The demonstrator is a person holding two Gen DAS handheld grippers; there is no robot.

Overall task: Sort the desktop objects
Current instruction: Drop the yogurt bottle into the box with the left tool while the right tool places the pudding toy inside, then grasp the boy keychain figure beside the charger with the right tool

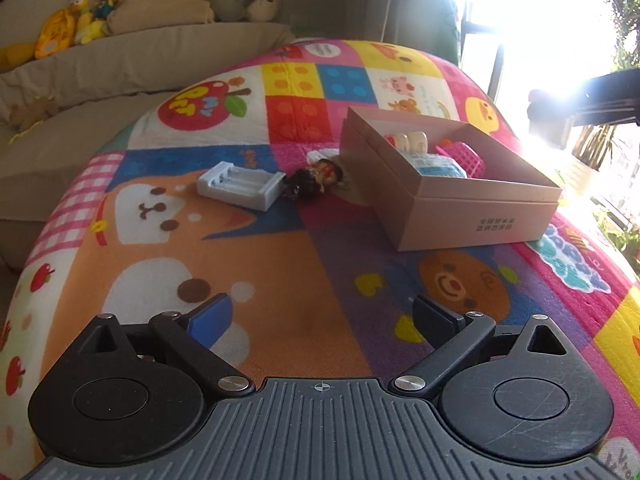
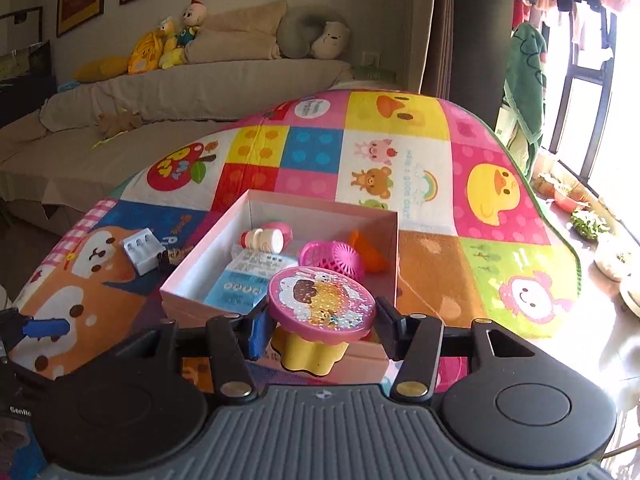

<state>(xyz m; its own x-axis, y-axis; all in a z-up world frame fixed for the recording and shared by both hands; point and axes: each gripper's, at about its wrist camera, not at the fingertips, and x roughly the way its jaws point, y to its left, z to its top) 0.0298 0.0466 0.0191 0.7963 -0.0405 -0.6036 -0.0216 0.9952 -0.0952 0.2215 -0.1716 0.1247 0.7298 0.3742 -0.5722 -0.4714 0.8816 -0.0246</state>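
Note:
My right gripper (image 2: 322,330) is shut on a yellow toy cup with a pink glitter lid (image 2: 320,308) and holds it above the near edge of the pink cardboard box (image 2: 188,284). Inside the box lie a small white bottle (image 2: 264,240), a blue packet (image 2: 240,288), a pink basket (image 2: 332,258) and an orange piece (image 2: 366,254). My left gripper (image 1: 320,318) is open and empty above the mat, well short of the box (image 1: 472,216). A white battery charger (image 1: 240,185) and a small doll figure (image 1: 320,178) lie left of the box.
A colourful cartoon play mat (image 1: 280,272) covers the table. A beige sofa with plush toys (image 2: 168,46) stands behind it. Bright windows and plants are at the right. My left gripper's blue finger (image 2: 44,327) shows at the left edge of the right wrist view.

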